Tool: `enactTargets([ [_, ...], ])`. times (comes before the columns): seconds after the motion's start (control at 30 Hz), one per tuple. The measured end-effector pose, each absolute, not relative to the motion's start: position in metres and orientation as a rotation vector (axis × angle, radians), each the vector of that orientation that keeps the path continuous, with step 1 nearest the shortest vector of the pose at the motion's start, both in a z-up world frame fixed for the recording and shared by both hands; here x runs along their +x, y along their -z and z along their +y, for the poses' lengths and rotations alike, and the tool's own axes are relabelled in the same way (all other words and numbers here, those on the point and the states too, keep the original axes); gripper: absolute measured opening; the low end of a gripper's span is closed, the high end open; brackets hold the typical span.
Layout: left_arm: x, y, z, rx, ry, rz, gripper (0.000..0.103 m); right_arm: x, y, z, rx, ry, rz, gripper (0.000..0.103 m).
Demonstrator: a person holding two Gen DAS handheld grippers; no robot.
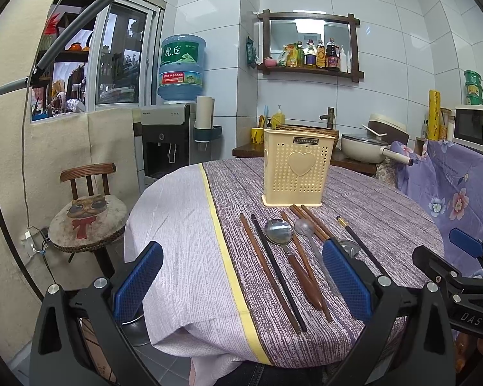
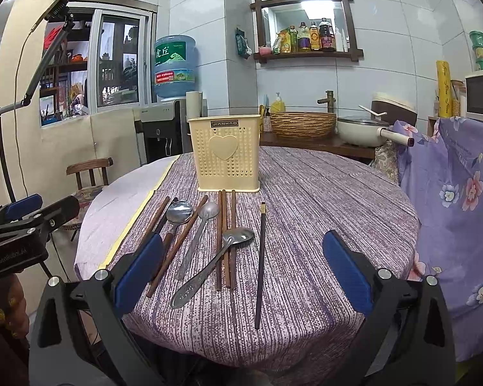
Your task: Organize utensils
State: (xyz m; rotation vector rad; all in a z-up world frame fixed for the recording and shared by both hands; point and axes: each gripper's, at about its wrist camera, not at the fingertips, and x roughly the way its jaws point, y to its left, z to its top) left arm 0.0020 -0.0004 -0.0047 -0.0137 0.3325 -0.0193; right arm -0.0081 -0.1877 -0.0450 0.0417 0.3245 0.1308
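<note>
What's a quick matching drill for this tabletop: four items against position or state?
Items:
1. utensil holder
2. black chopstick
3. wooden-handled spoon
4. right gripper

Descriptions:
A. lies alone, rightmost of the utensils
B. open, holding nothing
C. upright behind the utensil row
D. bowl lies between a black and a brown chopstick

Pairs: 1-C, 2-A, 3-D, 4-B

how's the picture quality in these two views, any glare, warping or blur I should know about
Left wrist view: heavy fisheye bending of wall tiles and dark corners; utensil holder sharp, left gripper slightly soft. Right wrist view: same warping; ceiling light glares in the mirror; spoons show mild shine, lighting even.
</note>
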Motion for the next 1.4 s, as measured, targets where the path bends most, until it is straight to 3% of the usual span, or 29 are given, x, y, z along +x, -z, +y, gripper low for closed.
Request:
enactTargets([
  [1.4, 0.0033, 0.0111, -0.0011, -0.009, 0.025, 0.346, 0.098, -0.0029, 0.0510, -0.1826, 0.041, -0.142, 0.346, 0.098],
])
